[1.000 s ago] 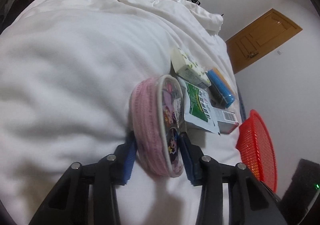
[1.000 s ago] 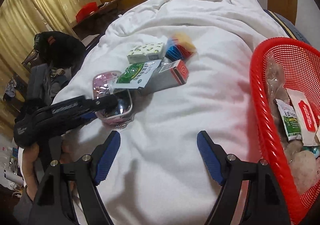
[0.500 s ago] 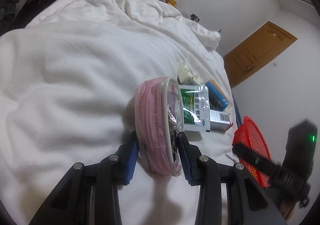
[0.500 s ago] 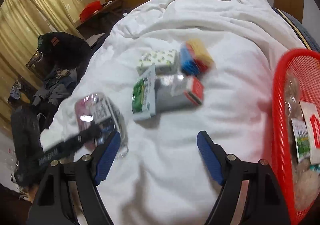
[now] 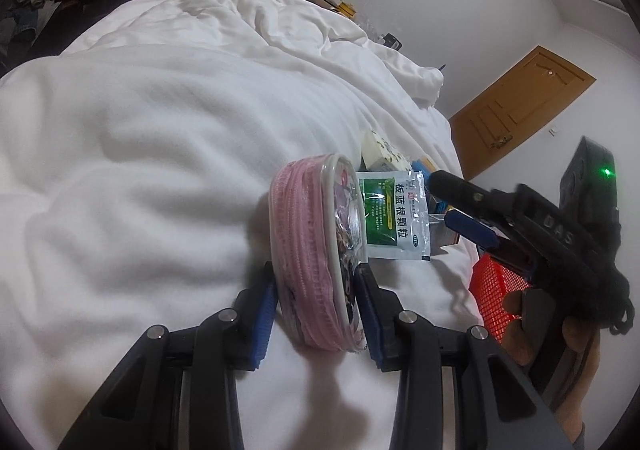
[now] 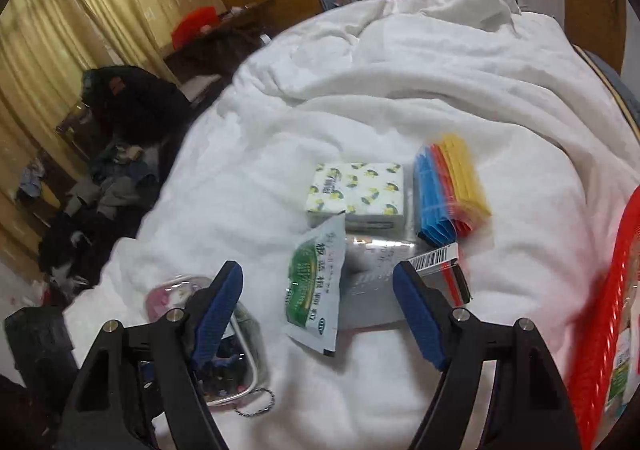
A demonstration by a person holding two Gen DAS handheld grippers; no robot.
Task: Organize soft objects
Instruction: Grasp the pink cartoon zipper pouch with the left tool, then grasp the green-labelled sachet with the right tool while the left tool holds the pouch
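A round pink pouch (image 5: pixel 312 258) with a clear printed face stands on edge on the white duvet (image 5: pixel 160 169). My left gripper (image 5: pixel 316 290) is shut on it, one blue pad on each side. In the right wrist view the pouch (image 6: pixel 240 370) lies low on the left with its ball chain showing. My right gripper (image 6: pixel 318 282) hangs open above a green and white sachet (image 6: pixel 316 290) and a silver box (image 6: pixel 376 282). From the left wrist view the right gripper (image 5: pixel 460 205) reaches in from the right, next to the sachet (image 5: pixel 394 217).
A lemon-print tissue pack (image 6: pixel 358 195) and a pack of blue, red and yellow strips (image 6: pixel 448 193) lie just beyond the box. A red mesh basket (image 6: pixel 600 330) holding packets stands at the right. Clothes and furniture crowd the floor on the left.
My right gripper has swung left, from the bare duvet beside the basket to above the sachet and box. The left gripper has drawn the pouch a little away from the pile.
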